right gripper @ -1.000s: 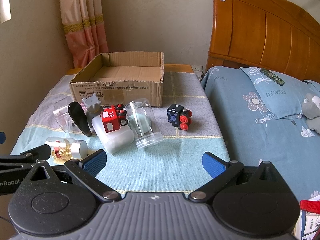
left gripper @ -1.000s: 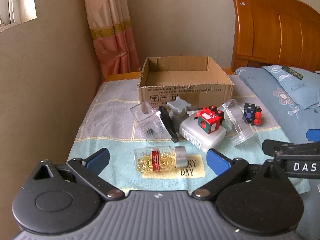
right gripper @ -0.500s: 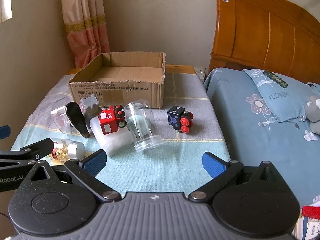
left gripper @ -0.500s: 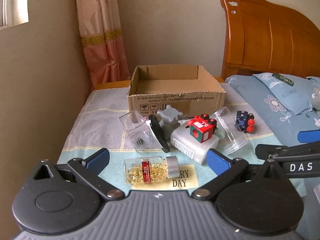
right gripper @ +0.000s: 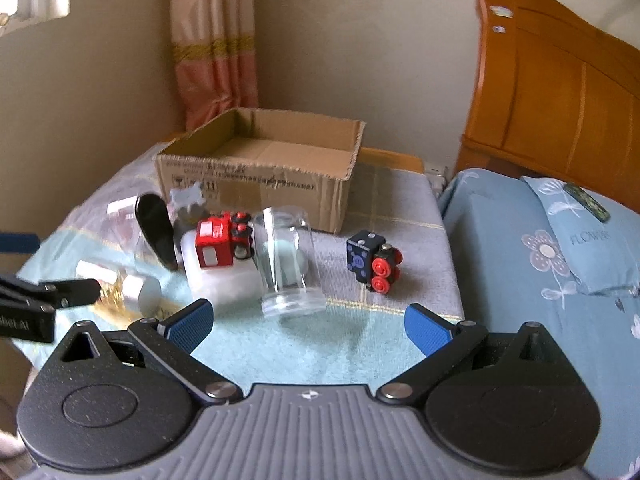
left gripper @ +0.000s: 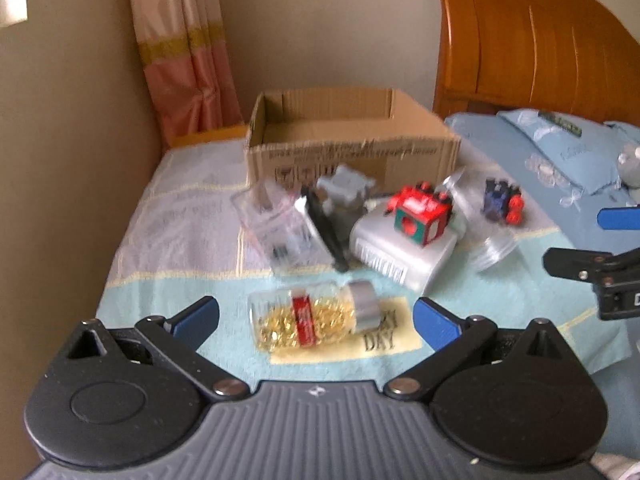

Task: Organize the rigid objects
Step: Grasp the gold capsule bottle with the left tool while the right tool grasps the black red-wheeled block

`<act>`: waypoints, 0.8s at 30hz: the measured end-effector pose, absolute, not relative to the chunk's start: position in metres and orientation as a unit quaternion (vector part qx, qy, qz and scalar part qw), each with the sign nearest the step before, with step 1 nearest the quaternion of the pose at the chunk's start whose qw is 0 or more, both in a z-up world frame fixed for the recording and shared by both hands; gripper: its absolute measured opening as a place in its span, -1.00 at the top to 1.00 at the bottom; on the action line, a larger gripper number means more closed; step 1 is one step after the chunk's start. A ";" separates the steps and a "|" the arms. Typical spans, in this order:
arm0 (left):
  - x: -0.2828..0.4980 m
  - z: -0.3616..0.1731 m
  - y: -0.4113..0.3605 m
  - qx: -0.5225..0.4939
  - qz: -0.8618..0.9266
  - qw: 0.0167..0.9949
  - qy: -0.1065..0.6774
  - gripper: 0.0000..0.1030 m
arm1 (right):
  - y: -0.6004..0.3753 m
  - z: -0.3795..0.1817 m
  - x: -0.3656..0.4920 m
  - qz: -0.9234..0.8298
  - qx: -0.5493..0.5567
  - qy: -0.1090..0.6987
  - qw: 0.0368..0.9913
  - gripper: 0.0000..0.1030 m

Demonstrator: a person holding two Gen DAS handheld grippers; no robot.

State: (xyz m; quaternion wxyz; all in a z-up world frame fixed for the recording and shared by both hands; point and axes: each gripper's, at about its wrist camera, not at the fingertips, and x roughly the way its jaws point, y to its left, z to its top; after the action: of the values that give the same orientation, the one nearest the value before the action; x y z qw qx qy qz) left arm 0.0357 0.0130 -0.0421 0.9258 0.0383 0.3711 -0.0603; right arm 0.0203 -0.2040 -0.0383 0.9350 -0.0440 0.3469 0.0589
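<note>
Tabletop: pill bottle (left gripper: 314,318) seemingly between wide jaws.

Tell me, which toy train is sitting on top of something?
The red toy train. It sits on the white plastic container; the dark blue train with red wheels stands alone on the cloth.

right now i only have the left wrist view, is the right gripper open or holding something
Observer: Open. The right gripper holds nothing, and its blue pads are wide apart.
Operator: the dark toy train and the clear jar overlap for me, are they touching
Observer: No. The dark toy train stands apart from the clear jar, with a strip of cloth between them.
Operator: anything in the box yet
Observer: The right wrist view looks down into the cardboard box, and the part of its floor that shows has nothing on it.
</note>
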 end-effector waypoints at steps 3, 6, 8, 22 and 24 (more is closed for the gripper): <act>0.042 -0.054 0.019 0.036 -0.056 0.915 0.398 -0.99 | -0.210 -0.052 0.026 0.078 -0.041 0.365 0.927 -1.00; 0.047 -0.068 0.026 0.033 -0.053 0.903 0.425 -0.99 | -0.214 -0.066 0.031 0.086 -0.039 0.382 0.919 -1.00; 0.051 -0.077 0.029 0.030 -0.051 0.895 0.443 -0.99 | -0.215 -0.073 0.035 0.085 -0.041 0.393 0.915 -1.00; 0.072 -0.104 0.025 0.012 -0.072 0.874 0.480 -0.99 | -0.218 -0.098 0.055 0.108 -0.043 0.412 0.904 -1.00; 0.074 -0.104 0.023 0.014 -0.068 0.876 0.478 -0.99 | -0.221 -0.101 0.058 0.107 -0.042 0.413 0.903 -1.00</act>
State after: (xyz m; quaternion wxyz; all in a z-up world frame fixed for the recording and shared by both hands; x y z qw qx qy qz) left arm 0.0739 0.0230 -0.1042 0.8756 0.0137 0.4780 -0.0675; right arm 0.0583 -0.2209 -0.1006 0.9032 -0.0423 0.4135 0.1073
